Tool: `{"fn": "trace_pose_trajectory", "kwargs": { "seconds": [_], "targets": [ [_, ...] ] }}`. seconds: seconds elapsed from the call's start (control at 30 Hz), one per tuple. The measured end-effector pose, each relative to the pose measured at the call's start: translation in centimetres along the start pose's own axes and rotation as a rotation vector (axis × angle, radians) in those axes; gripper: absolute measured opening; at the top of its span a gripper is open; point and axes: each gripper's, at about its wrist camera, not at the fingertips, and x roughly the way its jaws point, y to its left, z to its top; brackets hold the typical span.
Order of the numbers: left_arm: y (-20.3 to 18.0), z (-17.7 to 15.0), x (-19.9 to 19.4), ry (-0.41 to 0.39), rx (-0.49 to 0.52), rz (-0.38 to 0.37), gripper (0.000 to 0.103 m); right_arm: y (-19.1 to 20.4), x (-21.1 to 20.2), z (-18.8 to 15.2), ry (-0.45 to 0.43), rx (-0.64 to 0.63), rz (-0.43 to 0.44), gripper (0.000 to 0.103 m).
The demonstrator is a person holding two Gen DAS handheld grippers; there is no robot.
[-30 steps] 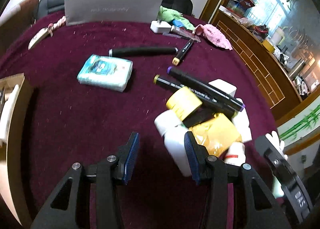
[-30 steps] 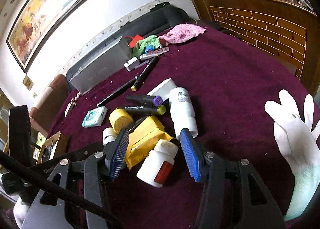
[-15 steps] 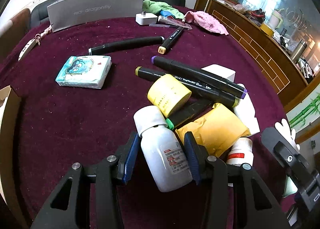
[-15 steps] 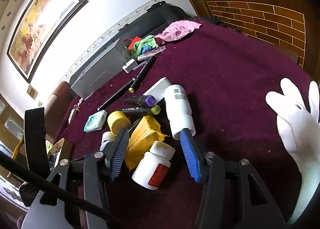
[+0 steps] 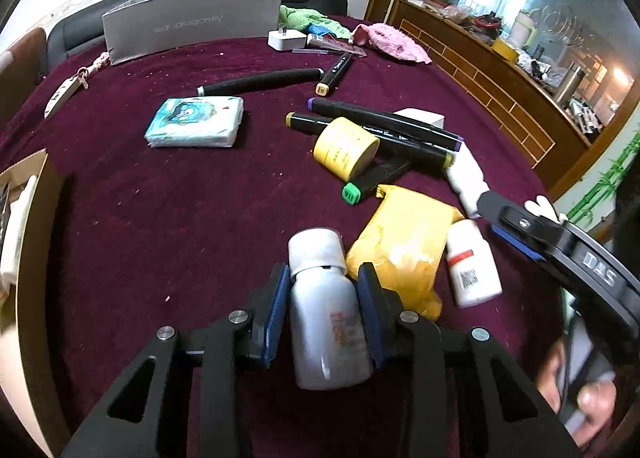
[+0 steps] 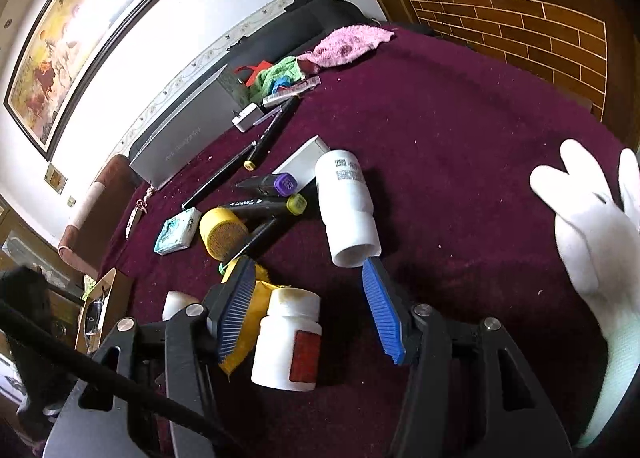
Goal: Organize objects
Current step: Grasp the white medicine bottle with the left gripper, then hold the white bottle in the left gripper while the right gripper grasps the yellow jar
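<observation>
My left gripper (image 5: 322, 274) has a white bottle (image 5: 328, 330) with a white cap between its blue pads. The jaws are closing and both pads touch the bottle's sides. Right of it lie a yellow packet (image 5: 404, 242) and a small white bottle with a red label (image 5: 472, 270). That small bottle (image 6: 288, 342) stands between the fingers of my right gripper (image 6: 308, 264), which is open, its pads clear of the bottle. Beyond are a yellow jar (image 5: 346, 148), black markers (image 5: 384, 122) and a large white bottle (image 6: 348, 210) on its side.
The table wears a maroon cloth (image 5: 180, 210). A tissue pack (image 5: 196, 122), a grey box (image 5: 192, 18), a white charger (image 5: 285, 38) and a pink cloth (image 5: 392, 40) lie farther back. A cardboard box (image 5: 36, 178) sits at the left edge. A white-gloved hand (image 6: 592, 226) hovers at the right.
My left gripper moved over to the white bottle, took it between its pads and narrowed onto it. The right gripper stayed almost still around the small bottle.
</observation>
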Motion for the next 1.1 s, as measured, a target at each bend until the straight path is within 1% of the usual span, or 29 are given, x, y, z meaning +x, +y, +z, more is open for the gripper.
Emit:
{"fn": "trace_pose_trajectory", "kwargs": {
  "seconds": [0.13, 0.2, 0.23, 0.33, 0.5, 0.57, 0.6, 0.7, 0.73, 0.83, 0.97, 1.1],
  "targets": [
    [0.7, 0.2, -0.3, 0.000, -0.039, -0.044, 0.030, 0.5, 0.0, -0.4, 0.006, -0.025, -0.015, 0.054],
    [0.6, 0.3, 0.0, 0.007, -0.043, -0.038, 0.030, 0.8, 0.0, -0.5, -0.001, -0.037, -0.024, 0.054],
    [0.4, 0.2, 0.2, 0.009, -0.032, -0.022, 0.030, 0.9, 0.0, -0.6, -0.001, -0.045, -0.031, 0.054],
    [0.3, -0.1, 0.3, 0.000, -0.024, -0.005, 0.030, 1.3, 0.1, -0.8, 0.004, -0.064, -0.042, 0.054],
    [1.7, -0.3, 0.1, -0.019, -0.052, 0.005, 0.029, 1.7, 0.2, -1.0, 0.008, -0.086, -0.048, 0.054],
    [1.8, -0.2, 0.3, -0.017, -0.050, 0.022, 0.029, 1.6, 0.3, -1.0, 0.011, -0.083, -0.046, 0.054],
    [1.4, -0.1, 0.9, 0.006, -0.033, 0.039, 0.029, 1.6, 0.4, -1.0, 0.013, -0.081, -0.045, 0.054],
    [-0.2, -0.3, 1.4, -0.035, 0.041, 0.119, 0.029, 1.7, 0.5, -1.0, 0.016, -0.082, -0.046, 0.054],
    [-0.4, -0.5, 1.5, -0.041, 0.051, 0.131, 0.029, 1.7, 0.5, -1.1, 0.014, -0.085, -0.049, 0.054],
    [0.6, -0.7, 0.8, -0.049, -0.005, 0.050, 0.029, 1.7, 0.4, -0.9, 0.013, -0.083, -0.045, 0.054],
    [2.5, -1.3, -1.9, -0.089, -0.058, -0.010, 0.029, 1.5, -0.1, -0.4, 0.016, -0.053, -0.027, 0.054],
    [3.6, -2.0, -4.5, -0.133, -0.092, -0.053, 0.029, 2.7, 0.4, 0.7, 0.049, -0.048, -0.001, 0.054]
  ]
}}
